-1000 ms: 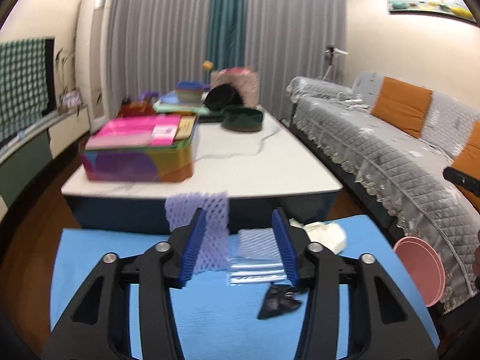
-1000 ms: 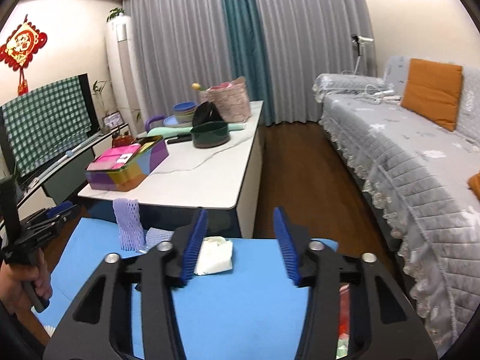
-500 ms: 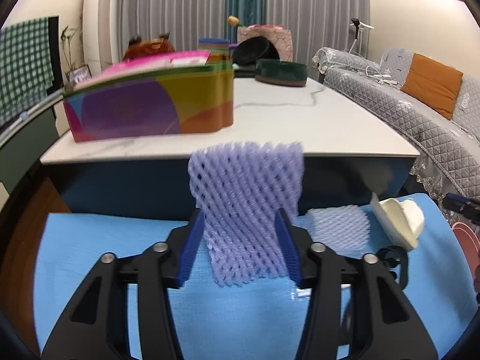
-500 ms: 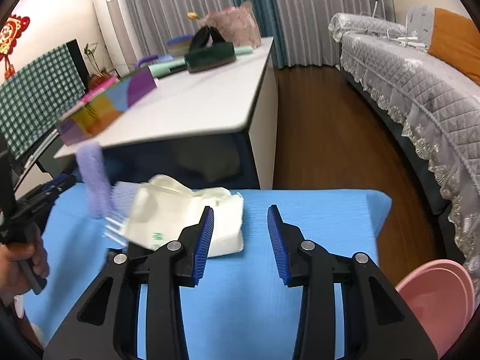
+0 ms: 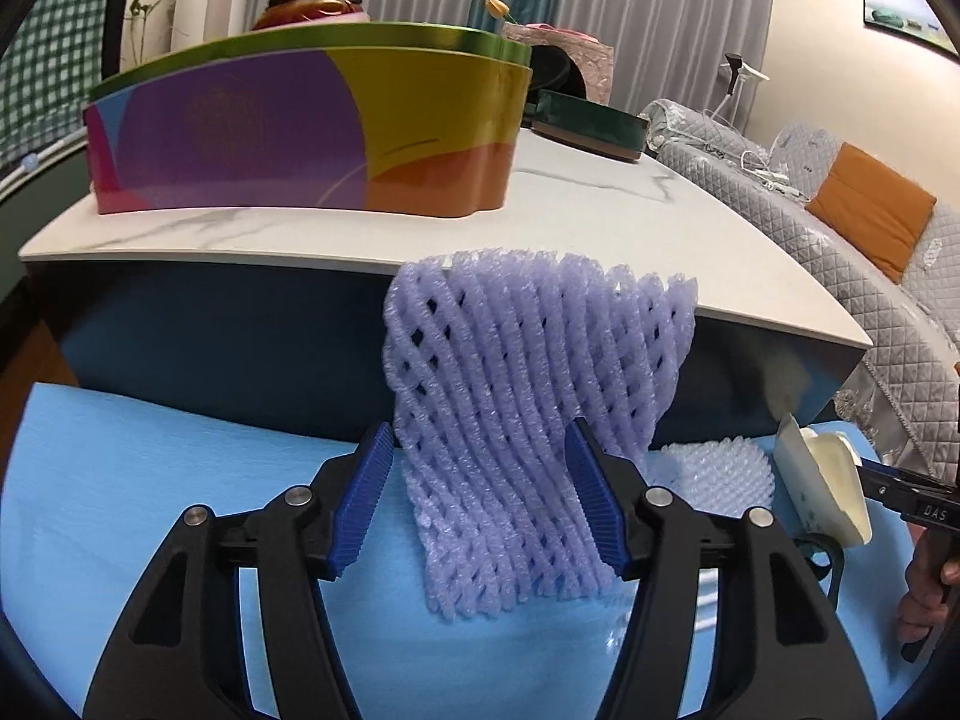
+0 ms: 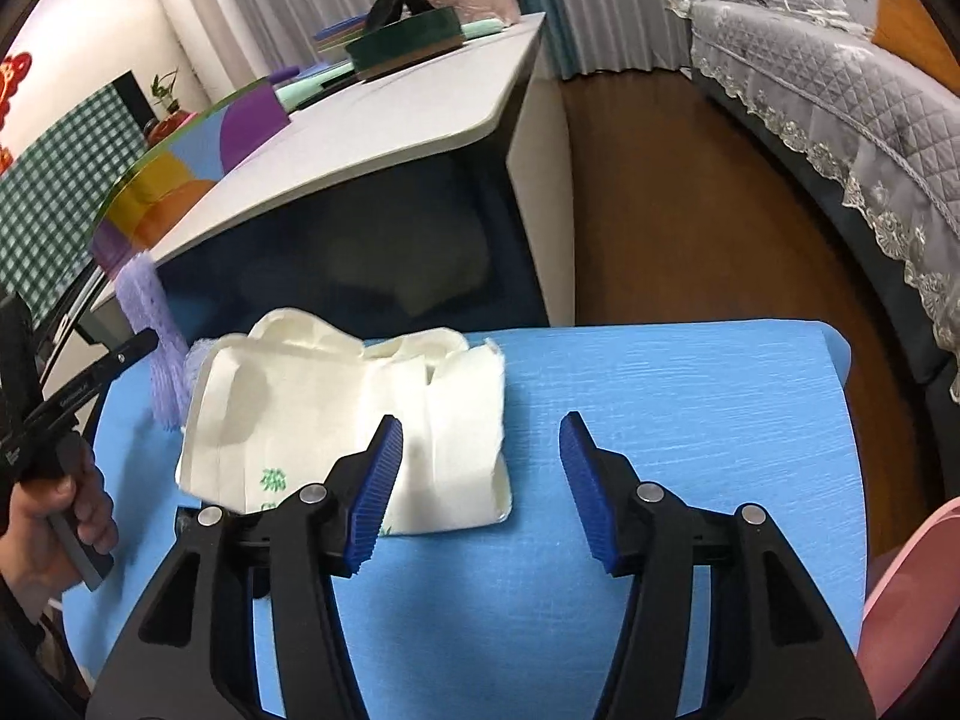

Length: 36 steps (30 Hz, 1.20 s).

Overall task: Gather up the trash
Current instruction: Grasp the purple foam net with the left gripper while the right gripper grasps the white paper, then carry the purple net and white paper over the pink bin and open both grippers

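Left gripper (image 5: 480, 498): jaws spread, blue ribbed pads on either side of the purple foam net (image 5: 534, 420); the net stands upright between them, its lower part inside the gap and its top rising well above the tips. Whether the pads touch it cannot be told.

White foam net (image 5: 714, 474): lies flat on the blue mat (image 5: 150, 480), just right of the left jaws, partly behind the purple net.

Cream paper wrapper (image 6: 360, 420): crumpled, with green print, on the mat ahead and left of the right gripper (image 6: 480, 480); the left pad overlaps its near edge in view, the right pad stands over bare mat. Jaws spread, nothing between them.

Pink bin (image 6: 912, 600): rim at the right edge, beside the right jaws.

White marble table (image 5: 540, 222): beyond both pairs of jaws, carrying a multicoloured tin (image 5: 312, 132) and a dark green round box (image 5: 588, 126).

Grey quilted sofa (image 6: 840, 96): far right of the jaws.
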Each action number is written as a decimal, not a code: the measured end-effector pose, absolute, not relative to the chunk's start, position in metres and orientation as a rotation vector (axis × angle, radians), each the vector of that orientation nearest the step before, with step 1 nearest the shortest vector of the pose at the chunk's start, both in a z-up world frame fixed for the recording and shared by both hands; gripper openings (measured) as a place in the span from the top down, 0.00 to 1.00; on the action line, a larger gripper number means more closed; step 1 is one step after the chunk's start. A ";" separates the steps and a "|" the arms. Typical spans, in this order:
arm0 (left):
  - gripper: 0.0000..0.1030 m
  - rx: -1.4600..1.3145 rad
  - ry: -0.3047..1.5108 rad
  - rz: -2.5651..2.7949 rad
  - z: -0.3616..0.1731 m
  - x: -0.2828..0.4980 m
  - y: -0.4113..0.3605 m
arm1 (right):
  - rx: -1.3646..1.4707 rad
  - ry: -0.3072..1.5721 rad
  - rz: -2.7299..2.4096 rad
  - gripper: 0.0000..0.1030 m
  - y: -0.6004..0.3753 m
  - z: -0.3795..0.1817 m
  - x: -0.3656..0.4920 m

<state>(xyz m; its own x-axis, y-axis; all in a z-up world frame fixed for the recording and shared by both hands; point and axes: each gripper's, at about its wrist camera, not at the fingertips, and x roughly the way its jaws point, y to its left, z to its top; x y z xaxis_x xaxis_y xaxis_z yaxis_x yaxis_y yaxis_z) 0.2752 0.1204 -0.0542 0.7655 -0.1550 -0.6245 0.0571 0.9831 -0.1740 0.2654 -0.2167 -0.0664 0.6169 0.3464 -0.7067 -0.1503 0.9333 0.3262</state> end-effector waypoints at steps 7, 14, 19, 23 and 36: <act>0.76 -0.157 0.707 -0.145 -0.059 0.277 0.120 | 0.268 0.869 0.328 0.87 -0.218 -0.058 0.265; 0.92 -0.107 0.697 -0.166 -0.049 0.264 0.109 | 0.251 0.830 0.362 0.96 -0.223 -0.038 0.251; 0.94 -0.093 0.681 -0.156 -0.037 0.252 0.106 | 0.257 0.801 0.370 0.99 -0.233 -0.023 0.237; 0.94 -0.074 0.673 -0.145 -0.024 0.239 0.100 | 0.259 0.770 0.373 0.99 -0.241 -0.006 0.222; 0.94 -0.065 0.641 -0.127 0.020 0.174 0.079 | 0.259 0.666 0.358 0.99 -0.262 0.047 0.165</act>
<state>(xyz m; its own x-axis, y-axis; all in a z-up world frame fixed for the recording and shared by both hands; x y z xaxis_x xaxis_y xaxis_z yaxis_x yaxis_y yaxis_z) 0.1745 0.0785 0.0202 0.7939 -0.1378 -0.5922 0.0977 0.9902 -0.0995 0.1652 -0.2625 0.0472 0.7288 0.4029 -0.5536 -0.2392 0.9074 0.3455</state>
